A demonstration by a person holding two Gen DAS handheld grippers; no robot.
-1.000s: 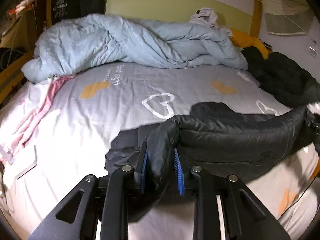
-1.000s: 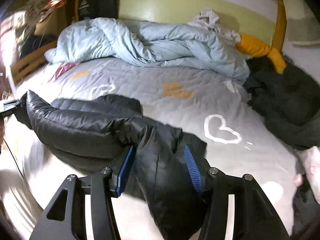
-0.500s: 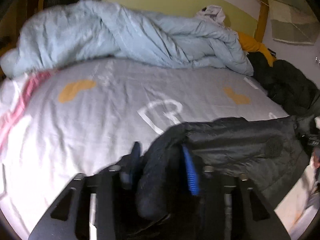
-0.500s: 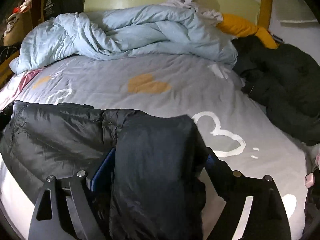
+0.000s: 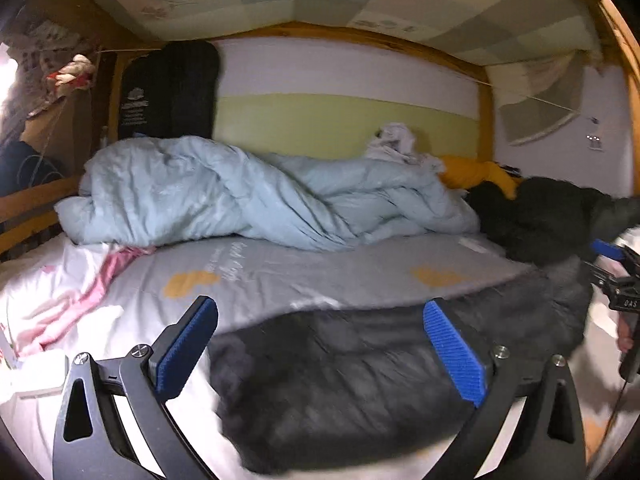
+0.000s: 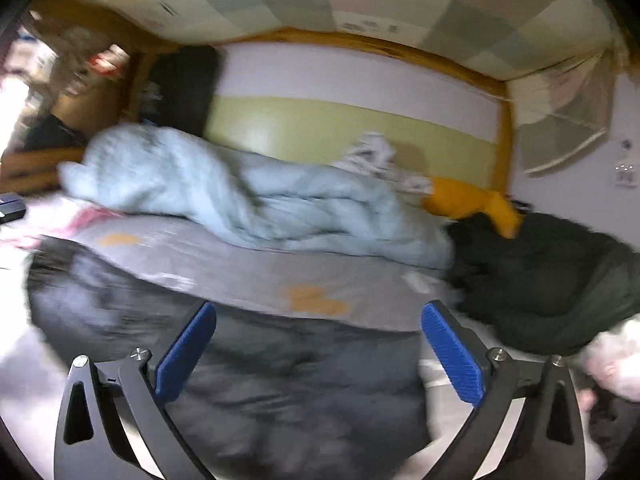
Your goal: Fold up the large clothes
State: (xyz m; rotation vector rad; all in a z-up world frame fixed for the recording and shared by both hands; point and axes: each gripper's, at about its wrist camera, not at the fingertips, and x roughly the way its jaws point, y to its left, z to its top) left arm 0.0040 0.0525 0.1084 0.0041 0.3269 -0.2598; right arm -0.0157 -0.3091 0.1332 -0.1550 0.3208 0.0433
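A black puffer jacket lies spread across the near part of the bed, blurred in both views; it also fills the lower right wrist view. My left gripper is open and empty above the jacket's left part, its blue pads wide apart. My right gripper is open and empty above the jacket's right part. The right gripper also shows at the right edge of the left wrist view.
A grey heart-print sheet covers the bed. A crumpled light blue duvet lies along the back. A dark coat and a yellow item are at the back right. Pink and white cloth lies left. Wooden bed frame rails surround it.
Both grippers have let go of the black jacket and opened wide. The jacket dropped flat on the bed. Both cameras tilted up and pulled back.
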